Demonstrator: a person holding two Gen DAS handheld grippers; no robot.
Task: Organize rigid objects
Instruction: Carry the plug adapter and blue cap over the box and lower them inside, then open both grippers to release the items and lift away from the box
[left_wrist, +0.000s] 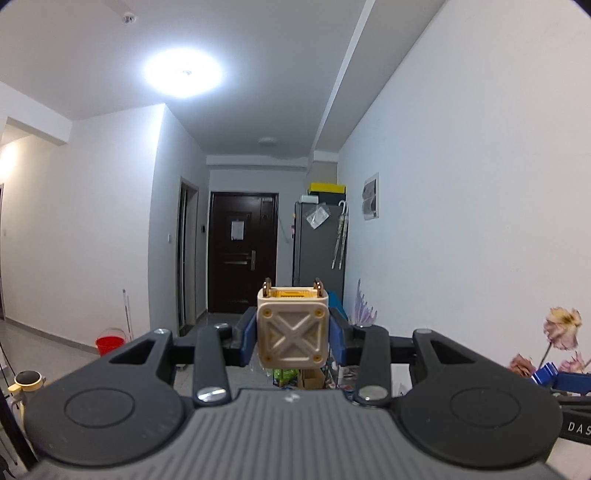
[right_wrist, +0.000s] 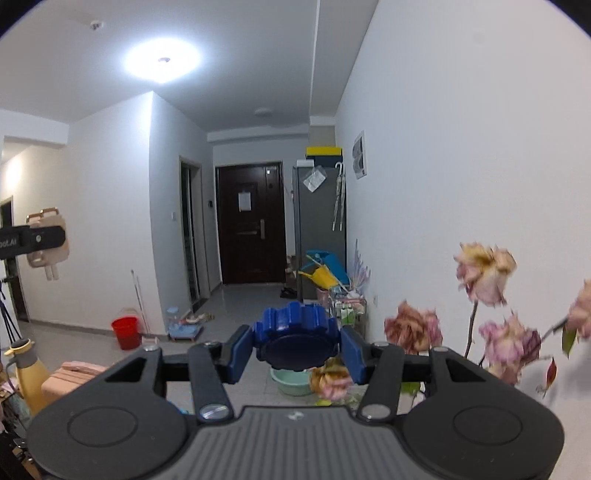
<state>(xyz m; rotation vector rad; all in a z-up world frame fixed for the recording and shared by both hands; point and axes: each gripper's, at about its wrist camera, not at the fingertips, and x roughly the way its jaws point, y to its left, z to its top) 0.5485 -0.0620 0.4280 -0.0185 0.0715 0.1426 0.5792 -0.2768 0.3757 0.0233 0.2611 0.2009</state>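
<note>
While gripped: ribbed cream block (left_wrist: 292, 334), toothed blue gear (right_wrist: 296, 338)

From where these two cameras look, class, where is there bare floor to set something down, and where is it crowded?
Bare: the tiled strip from the dark door toward the green basin. Crowded: along the right wall below the grey cabinet, and beside the red bucket. No tabletop is visible.
</note>
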